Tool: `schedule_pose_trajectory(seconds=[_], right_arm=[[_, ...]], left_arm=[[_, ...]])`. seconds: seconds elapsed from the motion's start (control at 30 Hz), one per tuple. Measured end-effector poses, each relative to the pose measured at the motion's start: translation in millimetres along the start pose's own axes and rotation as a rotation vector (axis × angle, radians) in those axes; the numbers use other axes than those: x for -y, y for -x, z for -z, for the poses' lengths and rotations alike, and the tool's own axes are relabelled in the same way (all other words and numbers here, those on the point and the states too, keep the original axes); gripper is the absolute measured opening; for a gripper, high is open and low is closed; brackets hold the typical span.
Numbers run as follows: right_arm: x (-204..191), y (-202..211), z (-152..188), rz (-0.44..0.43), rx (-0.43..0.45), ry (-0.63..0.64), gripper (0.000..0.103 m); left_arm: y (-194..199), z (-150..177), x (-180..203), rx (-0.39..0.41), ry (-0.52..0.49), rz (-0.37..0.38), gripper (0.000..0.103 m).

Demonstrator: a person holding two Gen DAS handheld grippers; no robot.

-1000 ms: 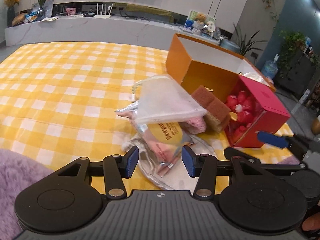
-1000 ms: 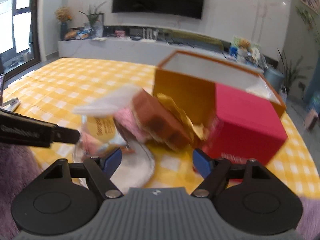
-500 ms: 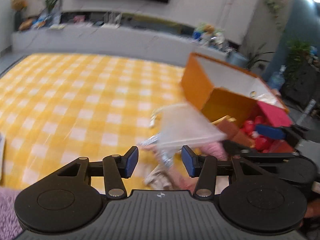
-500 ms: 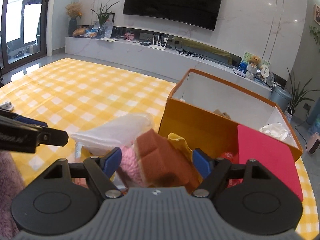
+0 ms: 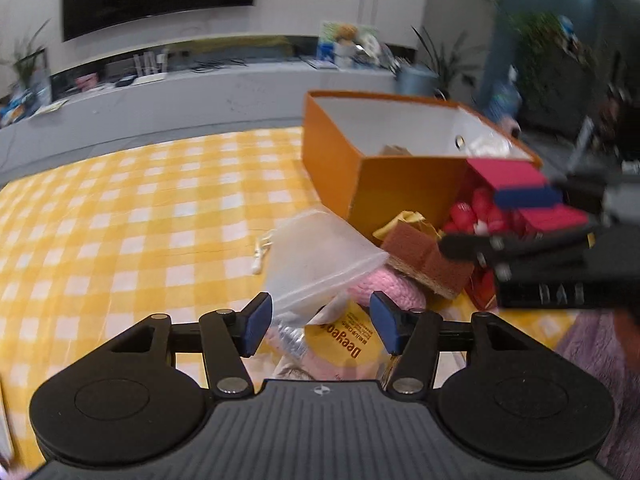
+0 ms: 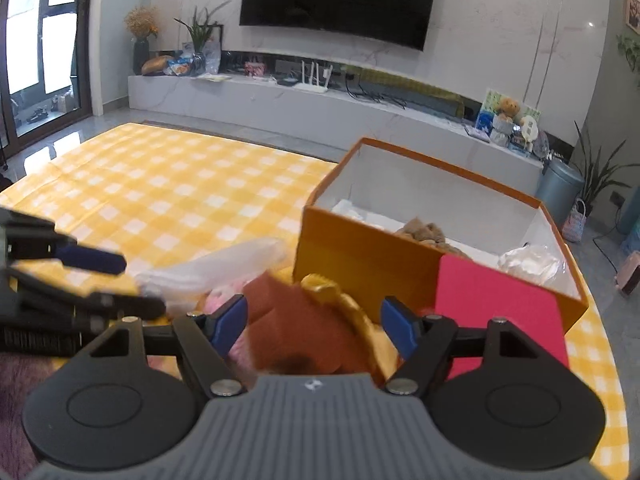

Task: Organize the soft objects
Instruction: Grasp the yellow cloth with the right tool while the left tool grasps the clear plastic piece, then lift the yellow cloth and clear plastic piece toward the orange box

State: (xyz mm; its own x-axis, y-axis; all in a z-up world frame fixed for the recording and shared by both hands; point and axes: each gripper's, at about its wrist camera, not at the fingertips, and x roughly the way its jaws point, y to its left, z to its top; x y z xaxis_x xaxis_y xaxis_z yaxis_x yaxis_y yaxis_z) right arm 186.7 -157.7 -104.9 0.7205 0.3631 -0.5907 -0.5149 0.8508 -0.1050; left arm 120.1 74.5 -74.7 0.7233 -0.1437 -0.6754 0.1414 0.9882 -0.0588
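Note:
A pile of soft things lies on the yellow checked cloth (image 5: pixel 120 216) beside an open orange box (image 5: pixel 332 152): a clear plastic bag (image 5: pixel 316 256), a brown sponge (image 5: pixel 424 260), a pink knitted item (image 5: pixel 388 288) and a yellow printed packet (image 5: pixel 352 344). My left gripper (image 5: pixel 316 322) is open, just in front of the bag and packet. My right gripper (image 6: pixel 314 326) is open over the brown sponge (image 6: pixel 304 320) and a gold cloth (image 6: pixel 344 304). The orange box (image 6: pixel 360 256) holds a brown plush (image 6: pixel 424 232) and crumpled plastic (image 6: pixel 532 260).
A red box (image 5: pixel 516 184) with red balls (image 5: pixel 476 208) leans against the orange box; it shows red in the right wrist view (image 6: pixel 500 308). A purple fuzzy fabric (image 5: pixel 596 356) lies at the near edge. A TV console (image 6: pixel 320 104) stands behind the table.
Both grippers have lifted and pulled back from the pile, so both views look higher and further into the orange box. Both stay open and empty.

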Motion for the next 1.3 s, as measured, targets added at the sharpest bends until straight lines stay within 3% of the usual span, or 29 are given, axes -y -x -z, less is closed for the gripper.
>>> schedule_pose_trajectory(seconds=[0.23, 0.53, 0.77, 0.93, 1.0, 1.07, 1.3], right_arm=[[11, -30, -14, 0.0, -0.069, 0.036, 0.066], [14, -74, -34, -0.006, -0.162, -0.056, 0.061], [12, -108, -38, 0.003, -0.275, -0.108, 0.045], [21, -115, -35, -0.031, -0.331, -0.189, 0.017], [19, -113, -35, -0.012, -0.333, -0.171, 0.001], [20, -110, -34, -0.007, -0.324, -0.17, 0.0], [26, -84, -43, 0.025, -0.232, -0.142, 0.0]], left_arm=[[-28, -16, 16, -0.029, -0.16, -0.033, 0.07], [-43, -16, 7, -0.004, -0.112, 0.006, 0.058], [-45, -16, 0, 0.019, -0.059, 0.0, 0.044], [-49, -14, -4, -0.005, -0.028, -0.025, 0.025], [-51, -13, -7, -0.014, -0.008, -0.023, 0.016], [-48, -13, -9, -0.007, 0.011, -0.019, 0.009], [-36, -17, -11, 0.029, 0.047, -0.025, 0.004]])
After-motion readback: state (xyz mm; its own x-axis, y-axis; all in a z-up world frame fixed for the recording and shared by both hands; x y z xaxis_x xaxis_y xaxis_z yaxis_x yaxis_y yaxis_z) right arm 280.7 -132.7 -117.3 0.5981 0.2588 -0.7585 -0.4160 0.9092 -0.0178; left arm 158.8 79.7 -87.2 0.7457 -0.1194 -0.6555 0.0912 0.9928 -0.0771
